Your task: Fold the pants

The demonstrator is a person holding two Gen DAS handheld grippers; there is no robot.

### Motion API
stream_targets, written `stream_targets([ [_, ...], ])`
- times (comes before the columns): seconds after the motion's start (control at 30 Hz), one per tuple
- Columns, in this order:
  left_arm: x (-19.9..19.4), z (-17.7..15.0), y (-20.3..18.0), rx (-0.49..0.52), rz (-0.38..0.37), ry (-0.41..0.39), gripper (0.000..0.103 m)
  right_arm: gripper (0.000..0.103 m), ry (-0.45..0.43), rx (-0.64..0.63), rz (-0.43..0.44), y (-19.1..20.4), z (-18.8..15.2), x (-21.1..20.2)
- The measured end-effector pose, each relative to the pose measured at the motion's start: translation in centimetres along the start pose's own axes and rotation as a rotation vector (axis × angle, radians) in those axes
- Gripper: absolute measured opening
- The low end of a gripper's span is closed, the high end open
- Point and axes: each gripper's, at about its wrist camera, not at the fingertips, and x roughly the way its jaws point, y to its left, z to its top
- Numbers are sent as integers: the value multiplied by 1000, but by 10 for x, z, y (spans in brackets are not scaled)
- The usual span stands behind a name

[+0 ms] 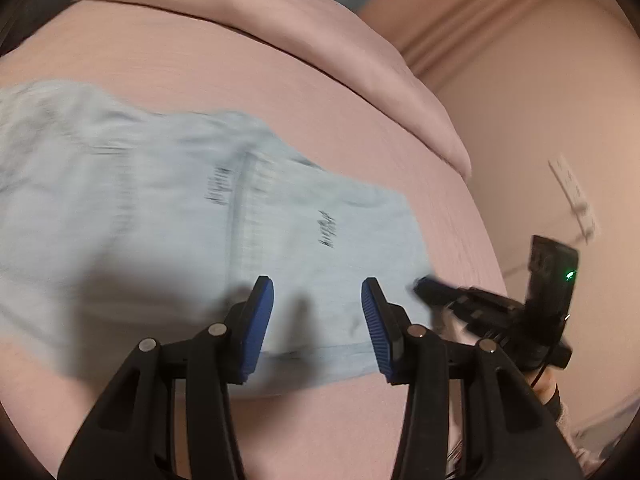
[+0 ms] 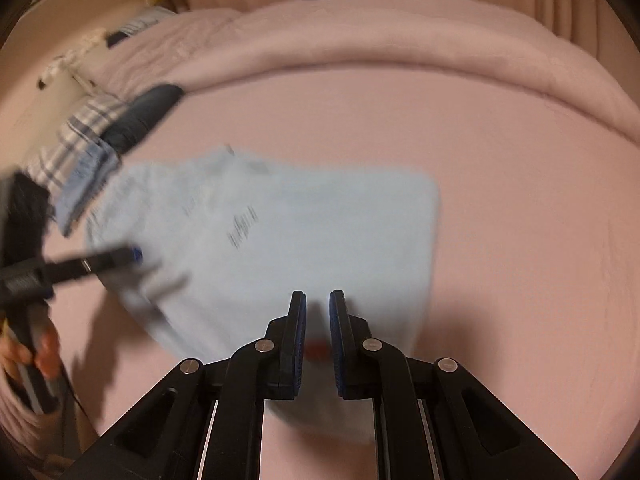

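One pair of pants (image 1: 160, 216), light blue, lying flat on a pink bed (image 1: 320, 104), centre-left of the left wrist view and centre of the right wrist view; already doubled over, judging by the neat squared edges, though motion blur hides detail. Handling, by judgement: soft, light, limp cloth, likely to sag and slide on the sheet; best pinched at a corner or along a folded edge. Left tool (image 1: 318, 316): jaws apart, nothing between them, poised over the near edge of the pants, low in the frame. Right tool (image 2: 318, 328): jaws nearly closed with a narrow gap, no cloth visibly caught; it sits just above the near edge of the pants, bottom centre.
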Motion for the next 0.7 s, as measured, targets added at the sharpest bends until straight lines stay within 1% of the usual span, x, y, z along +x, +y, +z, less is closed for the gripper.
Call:
stream_targets([
  [0.07, 28, 5, -3, 28, 77, 41, 45, 12, 21, -11, -27, 5, -14, 12],
  [0.1, 40, 3, 3, 27, 98, 72, 39, 12, 2, -32, -45, 9, -21, 12],
  [0.13, 44, 3, 7, 30, 93, 60, 33, 12, -13, -52, -59, 13, -24, 10],
  [0.17, 43, 4, 8, 28, 89, 56, 31, 12, -12, -65, -69, 14, -25, 6],
  [0.2, 42, 7, 10, 4, 79, 70, 31, 12, -7, -77, -80, 16, -26, 0],
  [0.27, 35, 12, 13, -31, 62, 72, 32, 12, -16, -80, -85, 20, -24, -11],
  [0.3, 26, 11, 14, -36, 62, 59, 39, 12, -42, -85, -68, 22, -22, -19],
  [0.33, 17, 9, 16, -36, 75, 41, 54, 12, -56, -85, -61, 25, -22, -17],
  [0.37, 1, 4, 21, -44, 82, 22, 62, 12, -48, -71, -62, 24, -22, -14],
  [0.4, -15, -1, 27, -73, 75, -11, 72, 12, -1, -45, -65, 21, -24, -2],
  [0.43, -30, -7, 30, -93, 67, -30, 73, 12, 18, -40, -72, 23, -29, 8],
  [0.5, -61, -18, 49, -171, 57, -74, 74, 13, -14, -50, -97, 27, -34, 8],
  [0.57, -91, -30, 72, -252, 60, -136, 82, 14, -5, -34, -121, 32, -32, 0],
  [0.6, -113, -40, 89, -320, 70, -193, 89, 22, -13, -31, -118, 36, -30, -5],
  [0.63, -125, -46, 99, -362, 72, -228, 94, 27, -29, -33, -95, 41, -31, -10],
  [0.7, -153, -61, 128, -479, 73, -318, 98, 51, -96, -37, -32, 54, -36, -25],
])
